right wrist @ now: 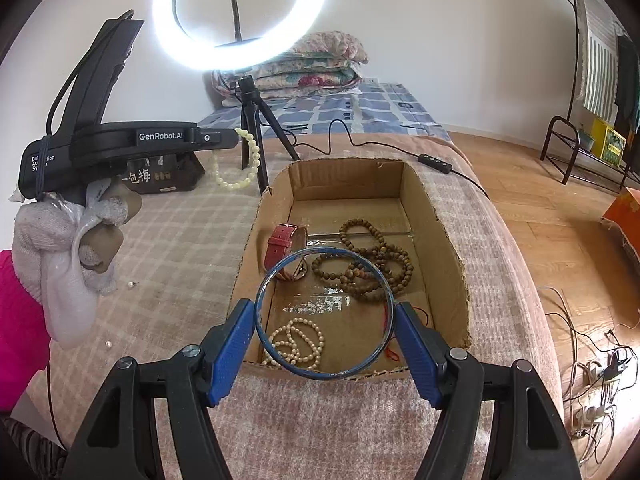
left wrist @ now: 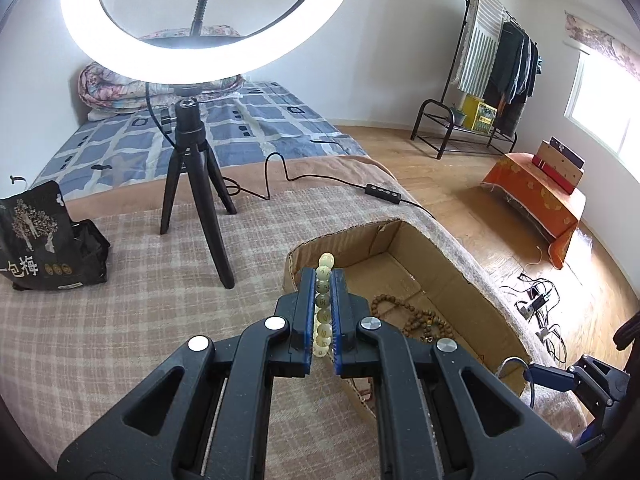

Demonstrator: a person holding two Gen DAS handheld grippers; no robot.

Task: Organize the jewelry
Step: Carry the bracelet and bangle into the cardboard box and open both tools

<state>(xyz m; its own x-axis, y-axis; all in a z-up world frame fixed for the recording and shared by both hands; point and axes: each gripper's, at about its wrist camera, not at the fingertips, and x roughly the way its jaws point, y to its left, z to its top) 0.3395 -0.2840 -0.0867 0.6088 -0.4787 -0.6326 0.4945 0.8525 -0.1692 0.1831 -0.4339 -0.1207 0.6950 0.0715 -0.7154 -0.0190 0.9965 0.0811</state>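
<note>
Carrying a piece of jewelry in each hand, the person has both grippers near the open cardboard box point(right wrist: 448, 248) on the blanket-covered surface point(right wrist: 168, 248). The left gripper point(left wrist: 323, 276) is clenched on a pale green bead bracelet point(left wrist: 323, 300), whose beads run in a line along the slot between the jaws; from the right wrist view the rest of the loop point(right wrist: 244, 160) hangs free below that gripper's tip, off the box's far left corner and not yet over the opening. The right gripper point(right wrist: 324, 316) is grasping a blue bangle point(right wrist: 280, 276) across its width, jaws spread wide against its two sides, ring lying roughly flat and hovering above the box's near end. Directly under the bangle lie a white pearl strand point(right wrist: 298, 340) and, farther in, a red watch strap point(right wrist: 280, 240) and a tangle of brown wooden bead bracelets point(right wrist: 372, 264). The relation that counts is that the box lies straight ahead of and below the right gripper, its long axis running away from it, so the right hand looks nearer to a clean drop; the left must likely cross rightward over the box wall first. A ring light on a tripod point(right wrist: 256, 128) stands just behind the box.
</note>
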